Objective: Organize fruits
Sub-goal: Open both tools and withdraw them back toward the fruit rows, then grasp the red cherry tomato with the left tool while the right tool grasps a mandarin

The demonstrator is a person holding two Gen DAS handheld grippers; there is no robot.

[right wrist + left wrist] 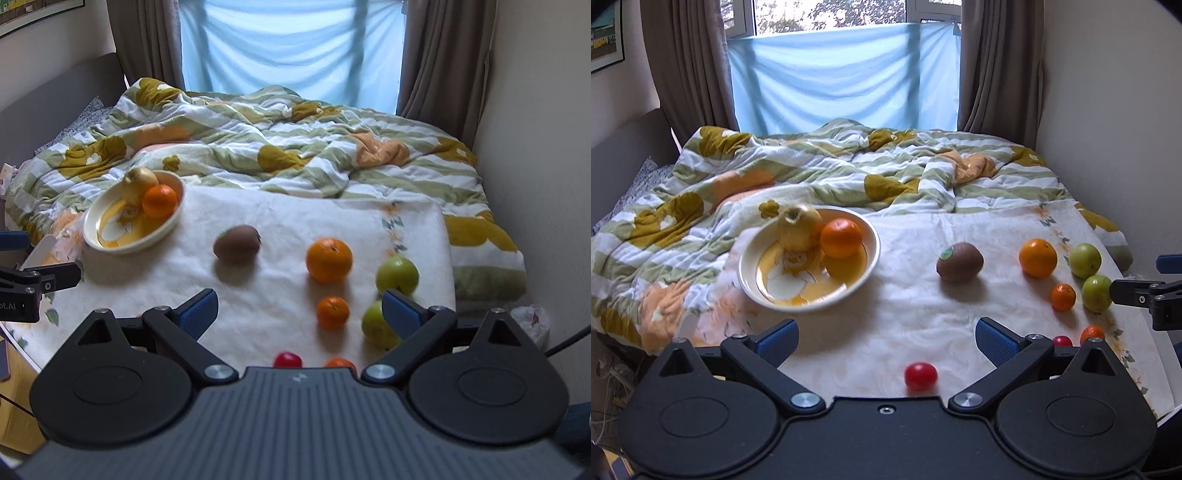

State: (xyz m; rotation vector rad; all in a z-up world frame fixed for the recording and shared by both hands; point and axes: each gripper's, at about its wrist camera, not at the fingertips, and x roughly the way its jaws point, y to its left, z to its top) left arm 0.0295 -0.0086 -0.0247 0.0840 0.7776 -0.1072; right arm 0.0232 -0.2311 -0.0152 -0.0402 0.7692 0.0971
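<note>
Both grippers are held wide open over the white cloth, and nothing is gripped by either. A bowl at the left already holds a yellow apple and an orange. The rest lies loose. The near green apple is seen just ahead of the right gripper, touching its right finger in view — the right gripper is judged the nearer one. A small orange sits between its fingers, slightly farther on. The left gripper has a red fruit just below its open fingers; the kiwi lies farther ahead, long axis running left to right.
</note>
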